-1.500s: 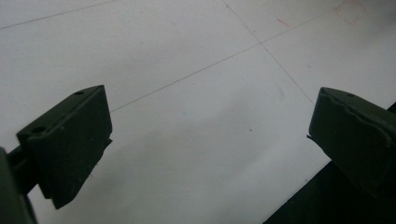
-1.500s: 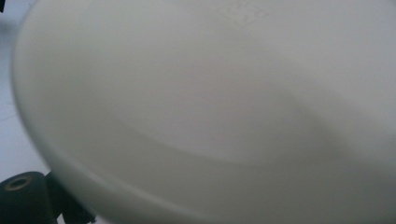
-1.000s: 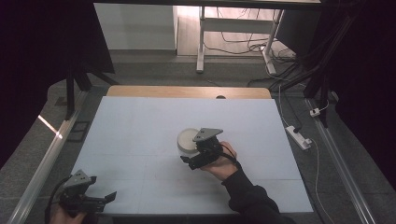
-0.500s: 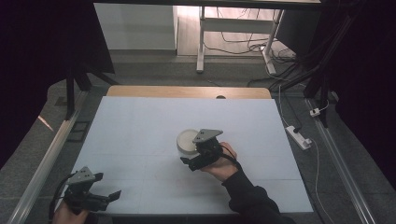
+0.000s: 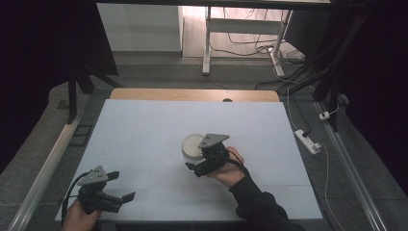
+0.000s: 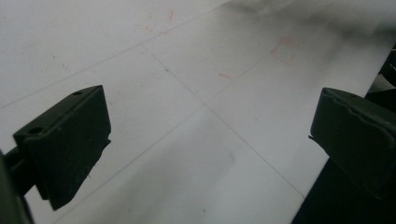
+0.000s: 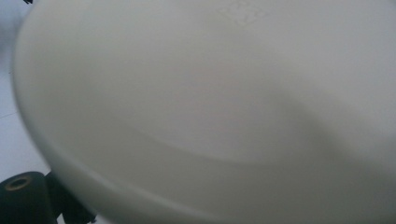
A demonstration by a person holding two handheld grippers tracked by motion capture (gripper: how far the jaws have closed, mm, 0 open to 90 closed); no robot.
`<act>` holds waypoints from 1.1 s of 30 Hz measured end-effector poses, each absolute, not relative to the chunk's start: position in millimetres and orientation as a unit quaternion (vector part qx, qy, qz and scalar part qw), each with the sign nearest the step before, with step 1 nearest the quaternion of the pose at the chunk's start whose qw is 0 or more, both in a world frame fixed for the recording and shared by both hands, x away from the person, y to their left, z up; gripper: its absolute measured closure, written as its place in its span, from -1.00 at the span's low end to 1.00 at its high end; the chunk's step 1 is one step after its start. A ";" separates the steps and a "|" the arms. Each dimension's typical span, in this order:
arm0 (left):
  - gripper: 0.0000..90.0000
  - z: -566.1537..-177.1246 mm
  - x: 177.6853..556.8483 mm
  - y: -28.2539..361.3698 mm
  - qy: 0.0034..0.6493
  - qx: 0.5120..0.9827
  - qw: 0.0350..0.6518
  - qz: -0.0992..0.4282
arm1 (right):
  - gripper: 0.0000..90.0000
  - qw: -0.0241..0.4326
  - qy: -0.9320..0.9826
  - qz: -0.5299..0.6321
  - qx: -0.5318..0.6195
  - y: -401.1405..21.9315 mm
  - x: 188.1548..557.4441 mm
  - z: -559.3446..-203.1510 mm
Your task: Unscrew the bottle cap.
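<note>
White and round, the shallow plastic bowl (image 5: 193, 145) sits upright just ahead of the right gripper (image 5: 201, 162), mouth up; being round, it has no long axis to tell. That gripper's jaws reach the bowl's near rim, but whether they clamp it I cannot tell. The left gripper (image 5: 121, 186) hovers, jaws spread wide over the white table sheet (image 5: 144, 130); it has edged slightly forward since earlier.

A wooden table (image 5: 144, 94) carries a white sheet (image 5: 144, 130) that covers nearly all of its top, leaving a bare wood strip along the far edge. A white bowl (image 5: 192, 146) sits near the sheet's middle. Faint grid lines and small reddish marks cross the sheet.
</note>
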State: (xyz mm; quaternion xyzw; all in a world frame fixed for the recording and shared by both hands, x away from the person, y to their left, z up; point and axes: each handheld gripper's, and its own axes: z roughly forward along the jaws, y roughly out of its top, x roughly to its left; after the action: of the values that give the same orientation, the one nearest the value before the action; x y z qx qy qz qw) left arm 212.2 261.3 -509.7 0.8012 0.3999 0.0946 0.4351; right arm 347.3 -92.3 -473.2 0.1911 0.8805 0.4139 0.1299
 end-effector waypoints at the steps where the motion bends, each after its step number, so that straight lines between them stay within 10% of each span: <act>1: -1.00 -509.4 214.1 260.4 0.399 0.801 0.437 0.093 | -0.85 0.129 0.881 0.414 0.191 -92.3 347.3 -473.2; 33: -1.00 -474.2 286.0 198.4 0.307 0.837 0.446 0.081 | -0.85 0.116 0.882 0.420 0.178 -90.8 345.8 -475.1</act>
State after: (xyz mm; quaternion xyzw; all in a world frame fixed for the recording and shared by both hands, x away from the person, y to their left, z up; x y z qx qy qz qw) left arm 286.0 198.4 -474.2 0.8372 0.3065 0.0808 0.4457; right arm 345.8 -90.8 -475.1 0.1778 0.8824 0.4199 0.1158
